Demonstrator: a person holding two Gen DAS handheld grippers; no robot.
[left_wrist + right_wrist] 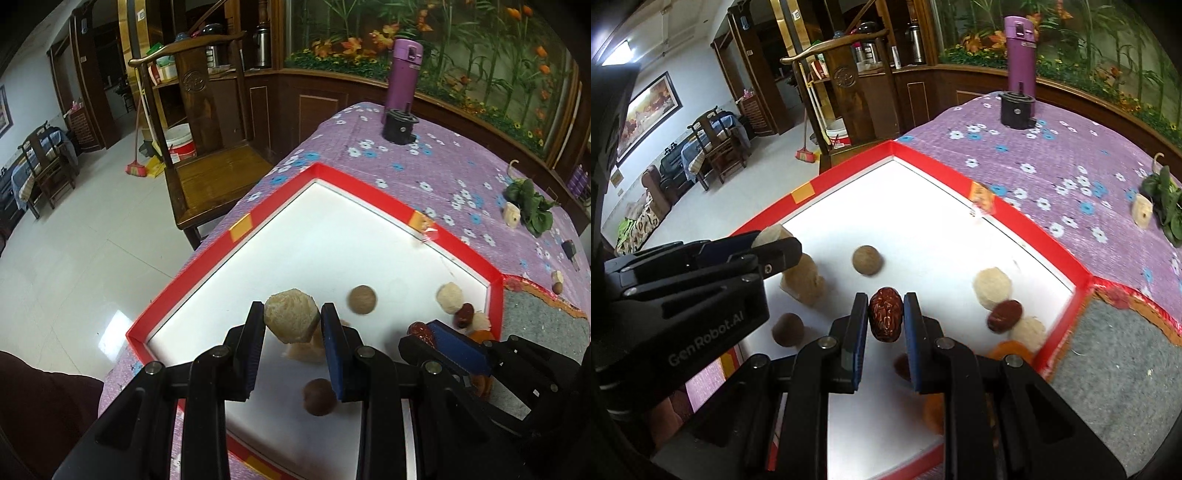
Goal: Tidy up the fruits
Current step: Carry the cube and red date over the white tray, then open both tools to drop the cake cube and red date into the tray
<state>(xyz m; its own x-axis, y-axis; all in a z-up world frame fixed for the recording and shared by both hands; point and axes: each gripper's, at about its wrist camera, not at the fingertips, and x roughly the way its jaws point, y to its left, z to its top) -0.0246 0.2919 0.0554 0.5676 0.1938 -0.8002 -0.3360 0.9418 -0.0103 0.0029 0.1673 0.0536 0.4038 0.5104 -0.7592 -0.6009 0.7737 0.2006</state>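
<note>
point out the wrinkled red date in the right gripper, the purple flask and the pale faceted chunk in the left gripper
wrinkled dark red date (pixel 885 314), right wrist view, middle of its wrinkled face
tall purple flask (pixel 1020 55), right wrist view, upper body
pale faceted chunk (pixel 291 316), left wrist view, front face

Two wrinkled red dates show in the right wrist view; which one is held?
The date pinched between the right gripper's pads; the other date lies loose in the red-rimmed tray.
</note>
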